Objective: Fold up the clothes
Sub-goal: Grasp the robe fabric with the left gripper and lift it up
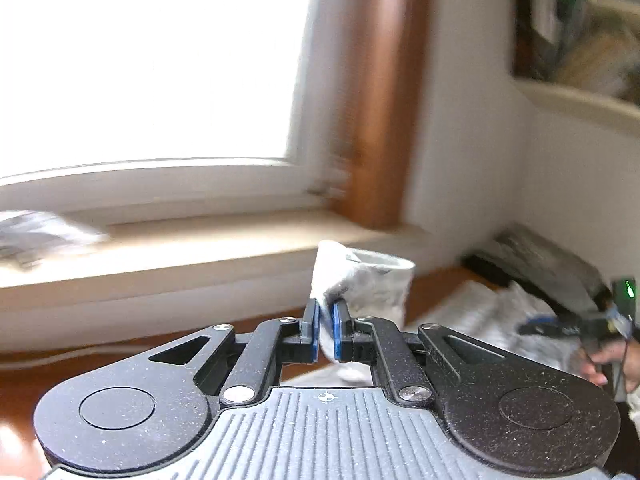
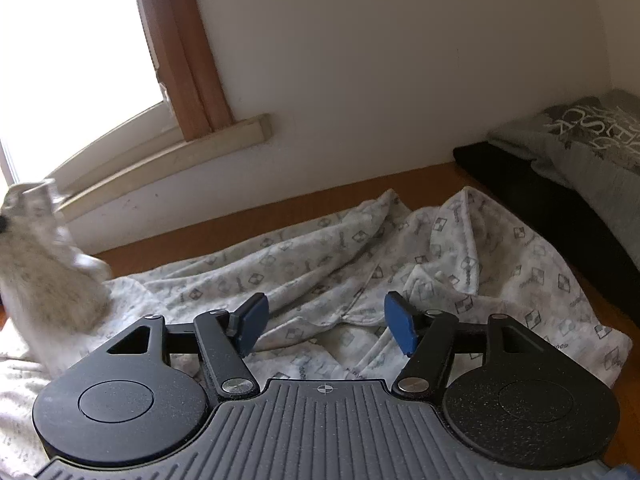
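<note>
Left hand-held gripper (image 1: 326,330): blue pads clenched on a fold of the white patterned shirt (image 2: 360,264), sleeve cuff (image 1: 368,276) lifted clear of the tabletop (image 2: 208,232) and standing open as a soft tube just beyond the fingertips. Right hand-held gripper (image 2: 326,326): released, blue pads spread wide, nothing between them, hovering over the shirt's front near collar and button placket. In the left wrist view, seen far right, gripped by a hand (image 1: 612,364) at the frame edge. Shirt lying crumpled across the brown wooden tabletop, thin woven cotton with small grey diamond and square prints, creased into long ridges, right hem close to the tabletop's right edge. In the right wrist view, raised sleeve blurred at far left, fuzzy and pale. Behind the shirt, a strip of bare wood, then a white wall close along the back edge. To the left, a pale window sill (image 1: 208,248) jutting out above the tabletop, with a brown wooden window frame (image 1: 380,92). At right rear, a stack of folded clothes (image 2: 580,152), black beneath and grey with white lettering on top, tight in the corner. Open room mainly above the shirt.
</note>
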Action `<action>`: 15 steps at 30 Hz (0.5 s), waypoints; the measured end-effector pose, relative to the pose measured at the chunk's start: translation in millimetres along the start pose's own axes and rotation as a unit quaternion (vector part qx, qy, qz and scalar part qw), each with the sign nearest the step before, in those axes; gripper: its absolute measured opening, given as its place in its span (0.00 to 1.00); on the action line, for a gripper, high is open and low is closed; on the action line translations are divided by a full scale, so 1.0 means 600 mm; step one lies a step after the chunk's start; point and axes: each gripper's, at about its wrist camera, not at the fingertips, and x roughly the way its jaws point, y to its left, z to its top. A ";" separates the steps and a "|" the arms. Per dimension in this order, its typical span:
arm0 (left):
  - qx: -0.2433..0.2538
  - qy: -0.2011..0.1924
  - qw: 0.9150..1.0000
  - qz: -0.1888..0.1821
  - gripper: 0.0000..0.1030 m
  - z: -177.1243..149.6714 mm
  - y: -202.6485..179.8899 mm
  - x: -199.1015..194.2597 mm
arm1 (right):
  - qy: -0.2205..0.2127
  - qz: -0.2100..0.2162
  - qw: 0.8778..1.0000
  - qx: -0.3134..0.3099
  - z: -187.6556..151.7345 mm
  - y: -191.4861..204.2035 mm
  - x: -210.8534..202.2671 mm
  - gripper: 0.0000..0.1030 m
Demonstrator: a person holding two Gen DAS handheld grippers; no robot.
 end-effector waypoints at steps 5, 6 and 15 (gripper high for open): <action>-0.050 -0.009 0.998 0.035 0.07 -0.039 0.086 -0.088 | 0.000 -0.002 1.000 0.003 -0.001 -0.001 0.000 0.63; -0.057 -0.005 0.998 0.040 0.07 -0.054 0.094 -0.096 | 0.000 -0.003 1.000 0.003 -0.001 -0.001 0.000 0.63; -0.128 0.073 0.986 0.074 0.34 -0.178 0.138 -0.084 | 0.007 -0.003 1.000 0.003 -0.001 -0.001 0.003 0.65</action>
